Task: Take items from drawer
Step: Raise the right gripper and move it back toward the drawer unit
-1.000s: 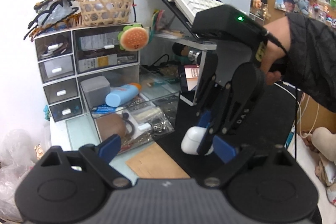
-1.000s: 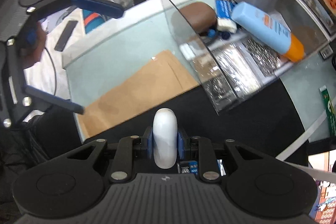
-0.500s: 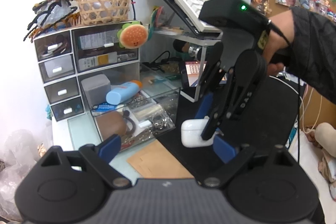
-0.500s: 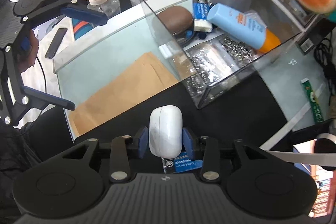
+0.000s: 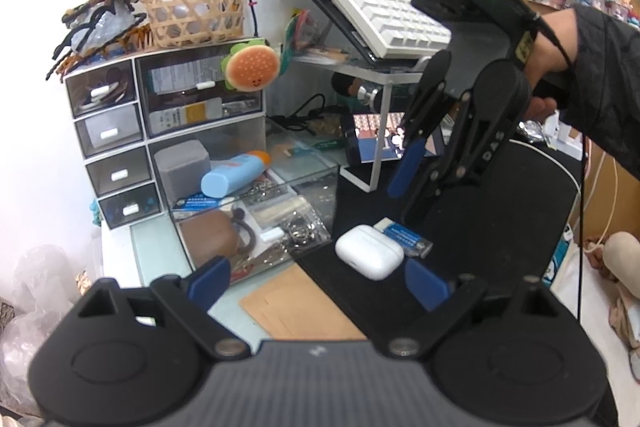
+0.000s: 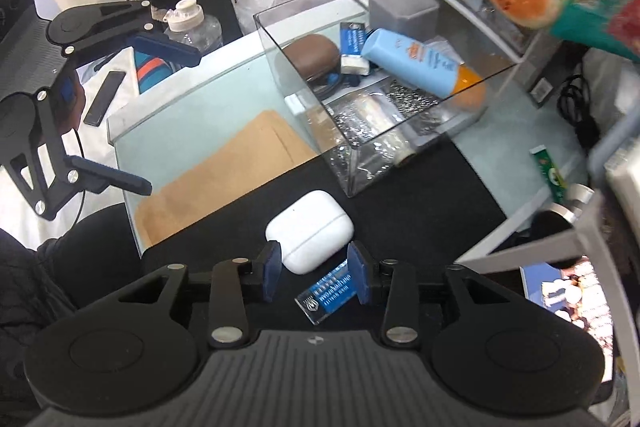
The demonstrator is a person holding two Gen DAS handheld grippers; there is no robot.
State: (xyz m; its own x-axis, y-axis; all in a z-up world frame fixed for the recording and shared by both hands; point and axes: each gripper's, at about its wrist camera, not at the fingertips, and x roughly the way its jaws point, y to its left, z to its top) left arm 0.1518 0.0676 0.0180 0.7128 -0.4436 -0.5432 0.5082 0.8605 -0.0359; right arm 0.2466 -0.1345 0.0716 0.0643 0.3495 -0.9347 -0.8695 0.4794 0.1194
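Right gripper [image 6: 314, 273] jaws have just been opening, now spread and pinching nothing; white earbud case [image 6: 310, 231] lies free on the black mat [image 6: 400, 203] just ahead of the pads, touching a small blue packet [image 6: 326, 291]. Clear drawer [image 6: 352, 163] further ahead holds a blue tube [image 6: 412, 61] and a brown pouch [image 6: 314, 53]. Left gripper [image 5: 316, 281] spread wide, empty.

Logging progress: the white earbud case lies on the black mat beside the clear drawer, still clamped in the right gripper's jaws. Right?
Not clamped. In the right wrist view the right gripper has opened its jaws, and the white earbud case lies free on the black mat beside the clear drawer.
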